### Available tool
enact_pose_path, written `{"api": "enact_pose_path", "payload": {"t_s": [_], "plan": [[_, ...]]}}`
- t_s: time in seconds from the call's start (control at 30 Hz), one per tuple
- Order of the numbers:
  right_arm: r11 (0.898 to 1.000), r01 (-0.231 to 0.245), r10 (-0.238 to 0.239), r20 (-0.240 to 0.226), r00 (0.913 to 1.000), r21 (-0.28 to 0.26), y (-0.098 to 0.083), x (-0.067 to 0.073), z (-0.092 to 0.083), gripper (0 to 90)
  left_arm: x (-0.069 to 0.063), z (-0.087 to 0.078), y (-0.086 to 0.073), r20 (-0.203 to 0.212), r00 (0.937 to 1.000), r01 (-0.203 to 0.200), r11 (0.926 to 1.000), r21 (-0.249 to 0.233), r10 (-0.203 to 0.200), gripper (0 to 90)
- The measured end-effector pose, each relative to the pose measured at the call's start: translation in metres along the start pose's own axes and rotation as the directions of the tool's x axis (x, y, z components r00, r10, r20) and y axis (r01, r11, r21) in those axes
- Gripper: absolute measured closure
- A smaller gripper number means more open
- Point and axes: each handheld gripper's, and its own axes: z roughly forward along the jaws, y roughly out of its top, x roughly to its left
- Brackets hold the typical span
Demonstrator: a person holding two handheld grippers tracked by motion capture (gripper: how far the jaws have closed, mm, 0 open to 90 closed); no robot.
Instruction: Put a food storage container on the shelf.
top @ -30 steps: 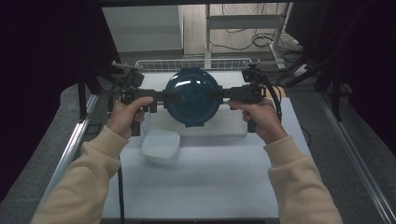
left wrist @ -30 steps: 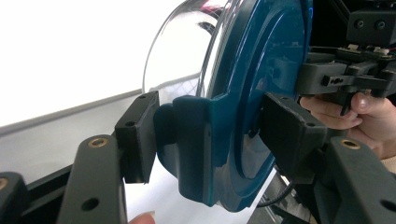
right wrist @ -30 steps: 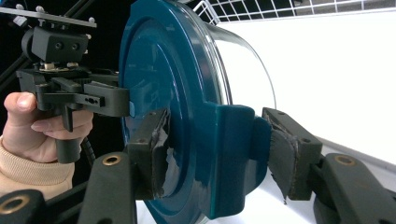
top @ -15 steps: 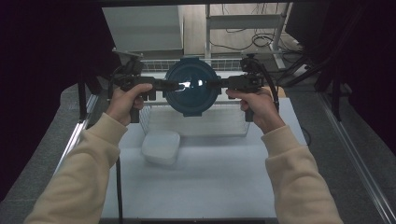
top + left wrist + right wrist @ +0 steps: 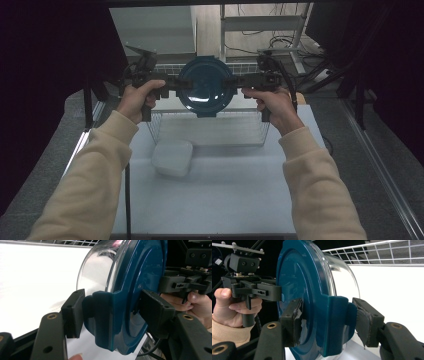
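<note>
- Both grippers and the container they carry now sit farther from the person and a little higher than a second ago, over the far edge of the wire basket (image 5: 210, 131) rather than over its near part.
- The left gripper (image 5: 170, 86) pinches the blue lid's (image 5: 205, 86) left tab; in the left gripper view its pads (image 5: 74, 312) press on both sides of that tab.
- The right gripper (image 5: 239, 83) pinches the opposite tab, with its worn pads (image 5: 293, 320) pressed on either side of the tab in the right gripper view.
- The round container (image 5: 97, 272) hangs between the two grippers, clear of the surface (image 5: 220, 200), tipped on its side so the lid faces the person and the clear bowl points away.
- A white rectangular tub (image 5: 172, 157) rests on the surface just in front of the basket's near left corner, well apart from both grippers.
- The person's hands (image 5: 136, 100) grip the handles, cream sleeves (image 5: 90, 170) reaching in from below.
</note>
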Motion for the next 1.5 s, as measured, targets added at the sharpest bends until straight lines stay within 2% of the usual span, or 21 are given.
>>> {"api": "enact_pose_path", "payload": {"t_s": [0.3,0.33,0.47,0.53,0.7,0.73,0.77,0.9,0.93,1.0,1.07,1.23,1.27,1.3,1.37,1.47,1.5], "plan": [[1.0,-0.019,0.019,-0.004,0.9998,0.011,0.01,-0.01,0.009,43.3,0.012,0.005,0.011,-0.007,0.9999,0.013,0.9998,0.016,-0.013,38.6],[0.999,-0.03,0.03,-0.004,0.9995,0.018,0.012,-0.015,0.013,43.3,0.017,0.009,0.012,-0.005,0.9996,0.029,0.9994,0.018,-0.029,38.5],[0.999,-0.041,0.041,0.0,0.9992,0.033,0.013,-0.023,0.019,43.3,0.024,0.016,0.014,-0.017,0.9989,0.045,0.9984,0.033,-0.045,37.7],[0.997,-0.064,0.063,0.003,0.998,0.052,0.013,-0.031,0.025,43.0,0.032,0.022,0.015,-0.019,0.9975,0.069,0.997,0.035,-0.068,37.5],[0.996,-0.083,0.083,0.008,0.9965,0.033,0.016,-0.037,0.029,42.8,0.039,0.025,0.019,-0.003,0.9951,0.099,0.9949,0.022,-0.098,37.7],[0.995,-0.091,0.091,0.009,0.9958,0.034,0.016,-0.038,0.029,42.8,0.041,0.026,0.02,0.0,0.9939,0.111,0.9937,0.019,-0.111,37.7],[0.993,-0.111,0.11,0.007,0.9939,0.036,0.018,-0.042,0.031,42.4,0.045,0.029,0.021,0.007,0.9902,0.14,0.9902,0.004,-0.14,37.6],[0.99,-0.134,0.134,0.004,0.9909,0.04,0.02,-0.047,0.034,41.7,0.05,0.032,0.023,0.011,0.9855,0.169,0.9856,0.0,-0.169,37.3],[0.987,-0.158,0.158,0.003,0.9875,0.041,0.021,-0.05,0.036,41.0,0.053,0.035,0.024,0.012,0.9818,0.19,0.9818,-0.008,-0.189,37.1],[0.984,-0.174,0.174,0.003,0.9847,0.046,0.021,-0.052,0.037,40.7,0.055,0.036,0.024,0.016,0.9807,0.195,0.9807,-0.013,-0.195,36.9],[0.976,-0.21,0.21,0.004,0.9776,0.052,0.023,-0.056,0.039,40.0,0.061,0.04,0.026,0.028,0.9739,0.226,0.9739,-0.021,-0.225,36.7],[0.959,-0.276,0.276,0.009,0.961,0.064,0.023,-0.063,0.045,37.8,0.07,0.045,0.027,0.041,0.9653,0.26,0.965,-0.038,-0.258,36.6],[0.953,-0.295,0.295,0.007,0.9554,0.066,0.023,-0.064,0.046,37.0,0.071,0.046,0.027,0.04,0.9651,0.26,0.9645,-0.044,-0.259,36.8],[0.953,-0.295,0.295,0.007,0.9554,0.066,0.023,-0.064,0.046,37.0,0.071,0.046,0.027,0.04,0.9651,0.26,0.9645,-0.044,-0.259,37.3],[0.945,-0.32,0.321,0.0,0.9471,0.073,0.021,-0.07,0.049,35.5,0.069,0.047,0.026,0.031,0.9692,0.246,0.9676,-0.057,-0.244,37.5],[0.947,-0.313,0.313,0.0,0.9496,0.07,0.02,-0.069,0.048,34.4,0.07,0.046,0.025,0.042,0.9701,0.242,0.9682,-0.065,-0.239,37.2],[0.951,-0.3,0.301,0.008,0.9537,0.069,0.02,-0.067,0.049,32.9,0.07,0.046,0.025,0.042,0.9701,0.242,0.9682,-0.065,-0.239,36.7]]}}
